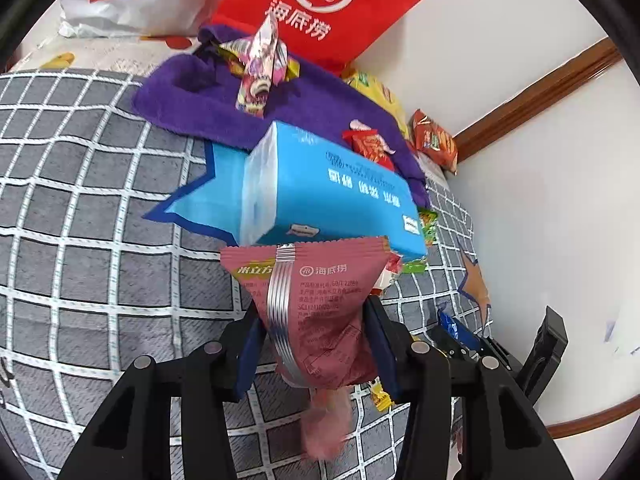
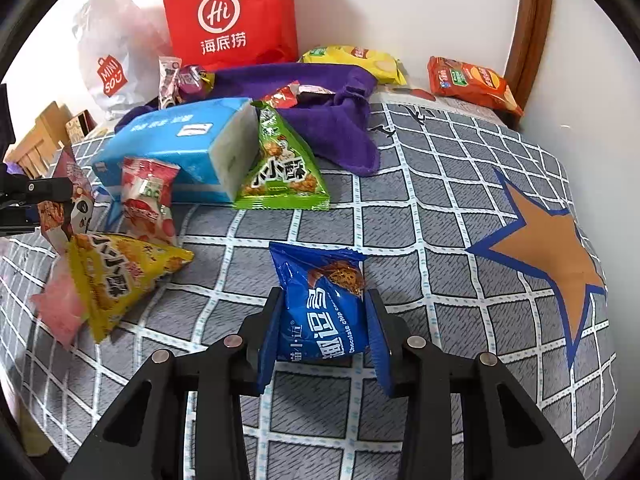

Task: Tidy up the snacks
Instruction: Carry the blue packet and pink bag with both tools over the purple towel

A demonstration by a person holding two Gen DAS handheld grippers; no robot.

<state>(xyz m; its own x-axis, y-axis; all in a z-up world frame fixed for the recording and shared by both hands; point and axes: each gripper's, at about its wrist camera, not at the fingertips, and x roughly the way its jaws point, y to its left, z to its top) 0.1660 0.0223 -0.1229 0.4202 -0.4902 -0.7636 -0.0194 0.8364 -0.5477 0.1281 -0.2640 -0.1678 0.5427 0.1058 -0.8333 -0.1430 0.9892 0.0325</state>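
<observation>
Left tool [image 1: 316, 320] grips a pink foil snack packet [image 1: 316, 300]; right tool [image 2: 324, 312] grips a blue cookie packet [image 2: 324, 304], both in front of the blue tissue pack [image 2: 180, 148].

A pink snack packet [image 1: 320, 304] is clamped upright between blue pads. A blue chocolate-chip cookie packet [image 2: 324, 304] is likewise pinched. A green triangular packet [image 2: 280, 168] is leaned against the blue box, far behind; a yellow packet [image 2: 120, 276] is laid at the near left.

Bed [image 2: 400, 208] under grey quilt with white grid, orange and blue star patches. White walls [image 2: 400, 8] meet at corner. Brown wooden trim [image 2: 528, 32] along wall. Even light.
</observation>
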